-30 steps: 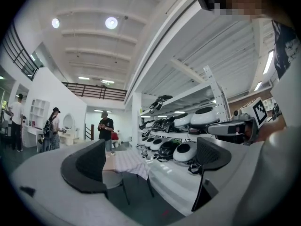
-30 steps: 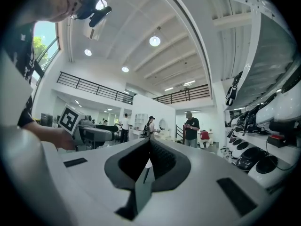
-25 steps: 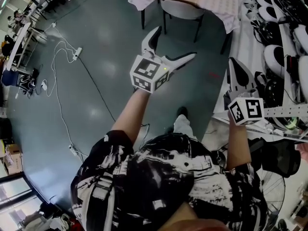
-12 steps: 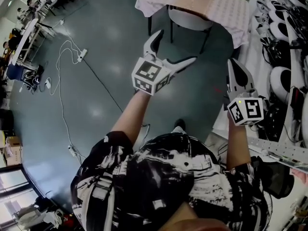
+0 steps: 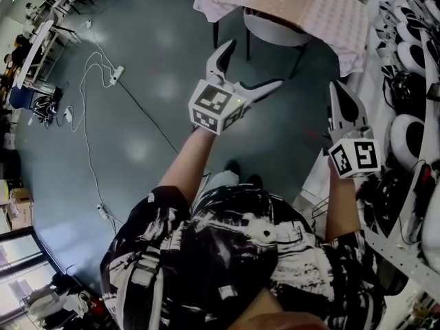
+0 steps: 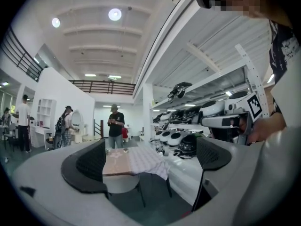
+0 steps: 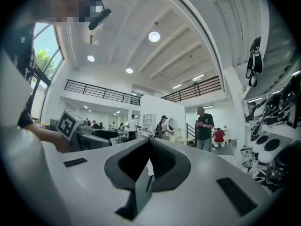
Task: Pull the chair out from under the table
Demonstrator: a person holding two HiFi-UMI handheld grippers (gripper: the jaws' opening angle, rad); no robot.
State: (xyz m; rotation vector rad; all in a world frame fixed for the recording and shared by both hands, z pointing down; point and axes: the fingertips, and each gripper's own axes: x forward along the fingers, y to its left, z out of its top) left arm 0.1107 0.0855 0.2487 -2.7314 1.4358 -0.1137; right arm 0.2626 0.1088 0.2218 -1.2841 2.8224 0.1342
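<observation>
In the head view a small table (image 5: 313, 9) with a pale cloth stands at the top, and a chair with a round light seat (image 5: 273, 29) is tucked under its near side on dark legs. My left gripper (image 5: 252, 64) is held out in the air short of the chair, open and empty. In the left gripper view the table (image 6: 136, 158) and chair (image 6: 118, 183) show between the wide-apart pads (image 6: 89, 166), still some way off. My right gripper (image 5: 338, 91) hovers to the right, shut on nothing, its pads (image 7: 157, 158) pressed together.
Shelves with white helmet-like shells (image 5: 412, 126) run along the right, close to my right arm. A white cable and power strip (image 5: 113, 74) lie on the grey floor at left. A person (image 6: 114, 125) stands beyond the table, with others further off.
The view has advanced toward the table and chair. My right gripper has swung up and away from the shelf edge. Left stays open, right stays shut.
</observation>
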